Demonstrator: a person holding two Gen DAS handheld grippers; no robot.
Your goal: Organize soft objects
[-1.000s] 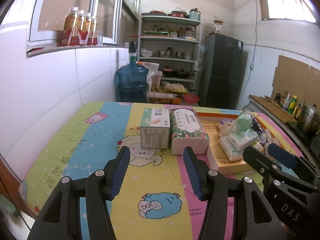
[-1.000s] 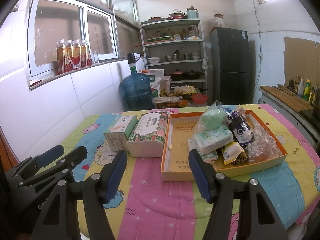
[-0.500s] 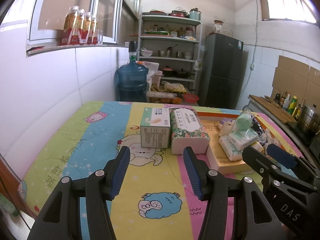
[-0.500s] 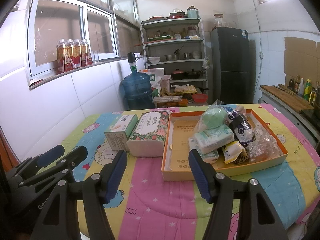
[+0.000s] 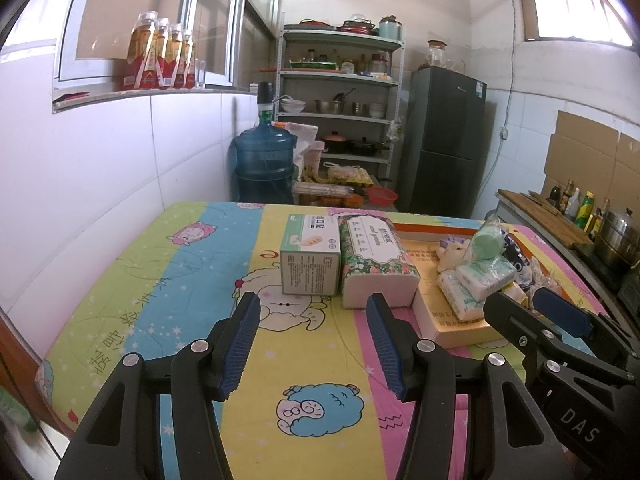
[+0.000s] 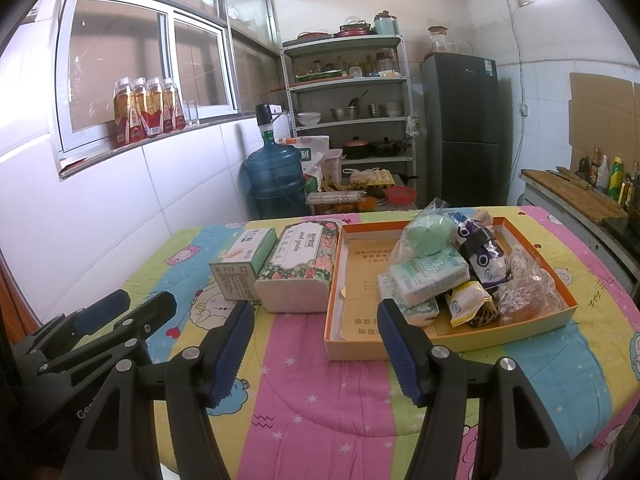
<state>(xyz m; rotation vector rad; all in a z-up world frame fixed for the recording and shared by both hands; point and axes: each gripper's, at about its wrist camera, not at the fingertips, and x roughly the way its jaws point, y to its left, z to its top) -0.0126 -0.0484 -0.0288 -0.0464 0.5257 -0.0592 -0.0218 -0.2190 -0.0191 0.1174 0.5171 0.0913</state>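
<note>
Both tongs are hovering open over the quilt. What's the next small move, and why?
Probably ease the right tongs forward toward the tissue pack atop the pile in the orange tray: both tongs are empty, and that pack lies nearest, unobstructed.

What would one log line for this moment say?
left hand-held gripper: open, empty | right hand-held gripper: open, empty | tray: soft packs piled | tissue pack: beside tray

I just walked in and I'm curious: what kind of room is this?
Most likely a home kitchen: a shelf of pots and bowls, a fridge beside it, and a big water jug on the floor.
</note>
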